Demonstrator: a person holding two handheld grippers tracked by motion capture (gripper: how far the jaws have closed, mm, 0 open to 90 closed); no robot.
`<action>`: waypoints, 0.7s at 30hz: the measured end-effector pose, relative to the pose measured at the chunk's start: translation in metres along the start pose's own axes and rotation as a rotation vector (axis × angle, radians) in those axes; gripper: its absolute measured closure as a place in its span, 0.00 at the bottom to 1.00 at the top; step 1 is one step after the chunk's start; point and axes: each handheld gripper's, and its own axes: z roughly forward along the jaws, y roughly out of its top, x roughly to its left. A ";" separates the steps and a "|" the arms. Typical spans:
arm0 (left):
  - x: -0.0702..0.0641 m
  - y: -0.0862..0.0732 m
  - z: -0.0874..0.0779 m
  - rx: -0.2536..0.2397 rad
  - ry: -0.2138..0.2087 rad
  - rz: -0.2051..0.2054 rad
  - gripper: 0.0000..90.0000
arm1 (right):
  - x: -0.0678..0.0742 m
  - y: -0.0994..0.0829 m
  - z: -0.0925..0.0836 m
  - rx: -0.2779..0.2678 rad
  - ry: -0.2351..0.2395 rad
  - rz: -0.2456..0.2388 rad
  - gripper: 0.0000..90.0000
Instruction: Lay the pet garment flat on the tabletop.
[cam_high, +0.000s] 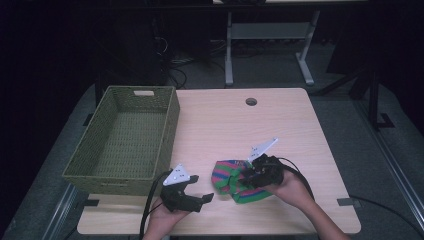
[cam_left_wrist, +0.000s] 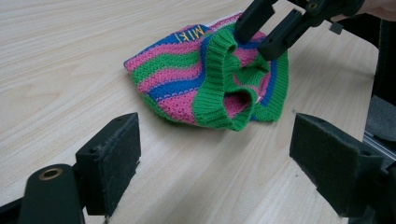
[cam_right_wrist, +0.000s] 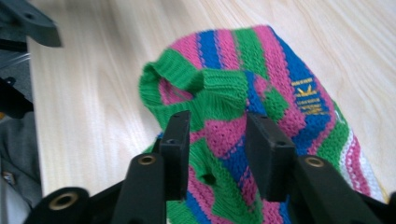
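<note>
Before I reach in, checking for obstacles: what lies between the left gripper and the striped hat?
Only bare tabletop, in the left gripper view, separates the left gripper from the striped hat.

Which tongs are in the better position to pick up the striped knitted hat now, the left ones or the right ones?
Right. The right tongs already straddle the green cuff of the striped hat; the left tongs stand wide open, short of it.
</note>
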 end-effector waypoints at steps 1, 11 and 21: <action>0.000 0.000 0.000 0.001 0.000 0.000 0.18 | 0.002 0.001 -0.001 -0.007 -0.001 -0.010 0.72; 0.000 0.000 0.000 -0.002 -0.001 0.000 0.18 | 0.000 0.005 0.021 0.046 0.006 -0.038 0.69; 0.000 0.000 -0.001 -0.002 -0.004 0.000 0.18 | -0.001 0.001 0.040 0.078 -0.029 -0.041 0.78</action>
